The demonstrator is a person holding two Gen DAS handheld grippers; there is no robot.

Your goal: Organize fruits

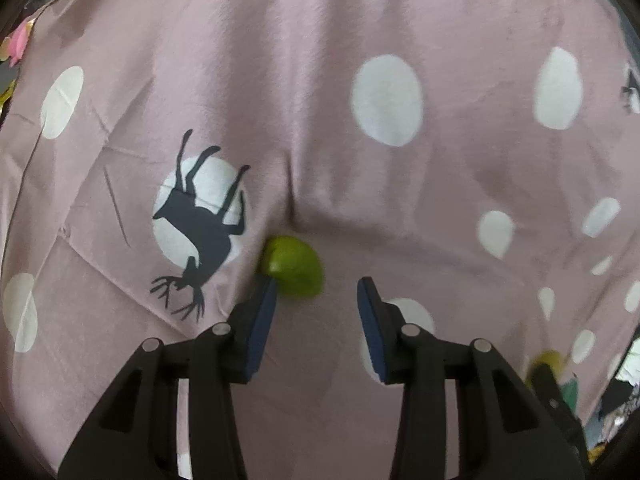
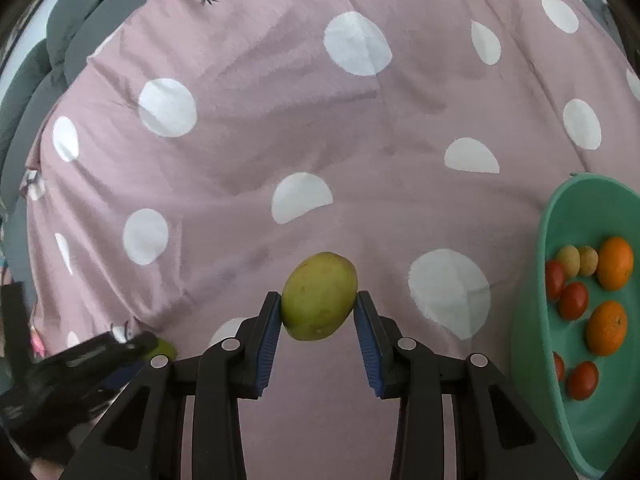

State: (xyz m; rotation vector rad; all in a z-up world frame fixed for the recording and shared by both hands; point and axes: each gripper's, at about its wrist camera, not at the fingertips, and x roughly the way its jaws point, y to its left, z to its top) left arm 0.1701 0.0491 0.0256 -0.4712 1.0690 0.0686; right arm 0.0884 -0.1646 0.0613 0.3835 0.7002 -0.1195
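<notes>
We record the right tool (image 2: 318, 300) with its blue pads pressed on either side of a yellow-green mango (image 2: 319, 297), held above the pink polka-dot cloth (image 2: 248, 168). To its right sits the teal bowl (image 2: 532, 300), holding oranges (image 2: 615, 263), red tomatoes (image 2: 573, 301) and two small tan fruits (image 2: 568, 261). We list the left tool (image 1: 316, 292) as partly open, its left pad touching a green fruit (image 1: 294, 266) and the right pad clear of it.
</notes>
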